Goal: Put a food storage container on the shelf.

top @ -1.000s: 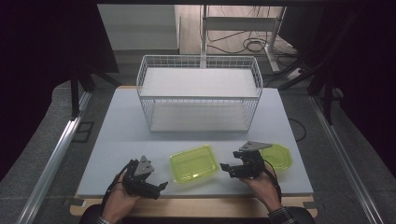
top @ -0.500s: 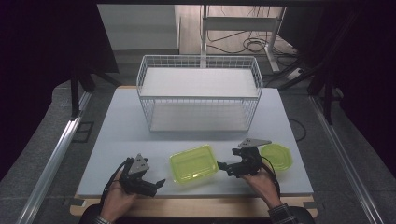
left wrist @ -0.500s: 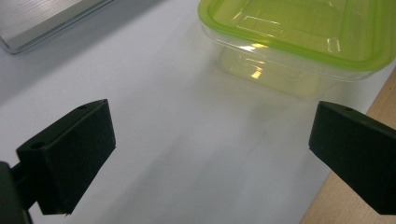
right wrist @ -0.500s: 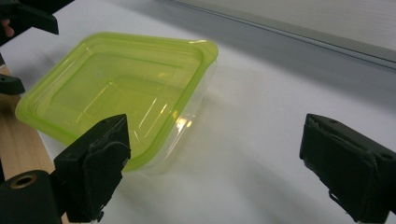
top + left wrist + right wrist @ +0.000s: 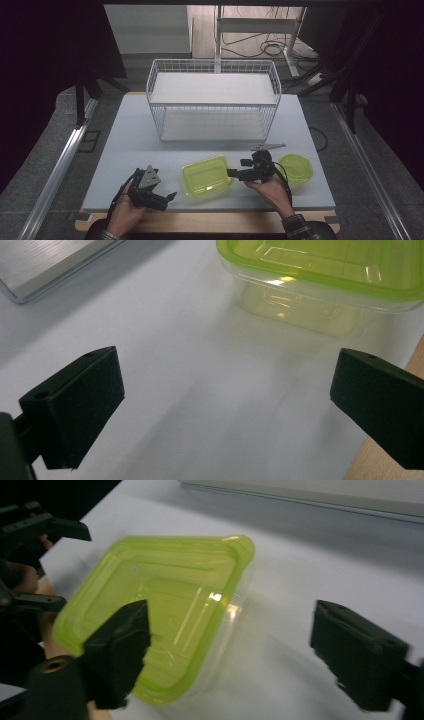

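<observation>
**Desk:** Dark room, pale table (image 5: 125, 150), white wire basket (image 5: 212, 102) at the far side, empty on both levels. What is new at the near edge?

**Photographer:** Compared with a second ago, the right hand-held gripper (image 5: 240, 170) has slid left, away from the round green container (image 5: 295, 167) and up to the rectangular green-lidded container (image 5: 206, 175). Its tips now sit just beside that box's right edge in the high view.

**Desk:** Is it grasping the box?

**Photographer:** No. In the right gripper view the jaws stand apart, one over the lid's near corner, the other off over bare table. They have just been closing a little, yet nothing is pinched between them. Released, then, and lining up.

**Desk:** And the left one?

**Photographer:** The left hand-held gripper (image 5: 162, 197) rests low at the front left, jaws spread wide and empty. In its own view the rectangular container (image 5: 325, 275) lies ahead, apart from both pads. It has hardly shifted over that second.

**Desk:** Where does that leave the work?

**Photographer:** The rectangular container sits flat near the table's front edge, lid on, between the two hands. The round one stays to its right, untouched. My reading: the right hand has picked its target and a grip on the box's rim comes next, likely for a lift toward the basket. The approach is done; the pickup has not begun.
</observation>
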Motion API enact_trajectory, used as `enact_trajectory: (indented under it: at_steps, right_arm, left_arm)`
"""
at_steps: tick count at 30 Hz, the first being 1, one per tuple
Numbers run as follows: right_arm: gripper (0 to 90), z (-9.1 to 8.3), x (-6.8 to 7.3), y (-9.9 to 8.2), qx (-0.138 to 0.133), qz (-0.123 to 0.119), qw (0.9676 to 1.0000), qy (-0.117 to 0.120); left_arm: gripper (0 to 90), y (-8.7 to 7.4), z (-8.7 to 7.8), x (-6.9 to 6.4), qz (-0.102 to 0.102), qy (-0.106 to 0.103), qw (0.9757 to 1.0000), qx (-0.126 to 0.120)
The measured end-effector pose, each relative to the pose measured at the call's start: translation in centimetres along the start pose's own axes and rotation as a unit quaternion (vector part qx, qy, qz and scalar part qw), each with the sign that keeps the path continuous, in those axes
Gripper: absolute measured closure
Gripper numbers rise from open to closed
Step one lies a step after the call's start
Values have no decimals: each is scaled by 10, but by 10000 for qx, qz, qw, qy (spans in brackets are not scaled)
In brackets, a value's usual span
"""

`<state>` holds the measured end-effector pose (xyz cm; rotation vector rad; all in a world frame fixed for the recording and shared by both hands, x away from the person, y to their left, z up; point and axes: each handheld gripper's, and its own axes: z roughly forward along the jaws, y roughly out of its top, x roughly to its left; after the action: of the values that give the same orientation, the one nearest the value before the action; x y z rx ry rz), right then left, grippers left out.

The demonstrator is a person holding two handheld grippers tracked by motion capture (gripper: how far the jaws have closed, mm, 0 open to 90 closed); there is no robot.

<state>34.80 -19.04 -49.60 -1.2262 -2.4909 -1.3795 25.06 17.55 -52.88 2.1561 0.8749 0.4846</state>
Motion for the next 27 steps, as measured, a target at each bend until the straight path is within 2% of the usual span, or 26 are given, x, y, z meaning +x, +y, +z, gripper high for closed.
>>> enact_trajectory:
  at_steps: [2, 5, 6, 13, 17, 21, 23, 25, 27]
  right_arm:
    - [323, 6, -1, 5, 74, 23, 9999, 97]
    - [381, 12, -3, 7, 173, 87, 9997, 131]
    - [444, 17, -6, 9, 240, 215, 9993, 203]
    - [604, 27, -11, 13, 455, 654, 9963, 314]
    - [702, 29, -15, 13, 503, 1000, 9926, 477]
    - [753, 29, -20, 13, 568, 1359, 9865, 713]
    - [783, 29, -23, 13, 582, 1541, 9821, 915]
    - [796, 29, -22, 13, 604, 1585, 9803, 1014]
    - [798, 29, -22, 14, 623, 1585, 9800, 1034]
  left_arm:
    - [9, 0, 0, 0, 10, 6, 10000, 28]
    - [9, 0, 2, -1, 54, 17, 9999, 84]
    - [9, 0, 3, -1, 57, 8, 9999, 101]
    - [12, 0, 4, -2, 92, 7, 9999, 143]
    - [12, 0, 4, -2, 133, 28, 9997, 184]
    - [12, 0, 5, -3, 156, 47, 9996, 213]
    - [12, 0, 5, -3, 170, 59, 9996, 225]
    - [12, 0, 5, -3, 172, 62, 9996, 225]
    - [12, 0, 5, -3, 174, 67, 9996, 223]
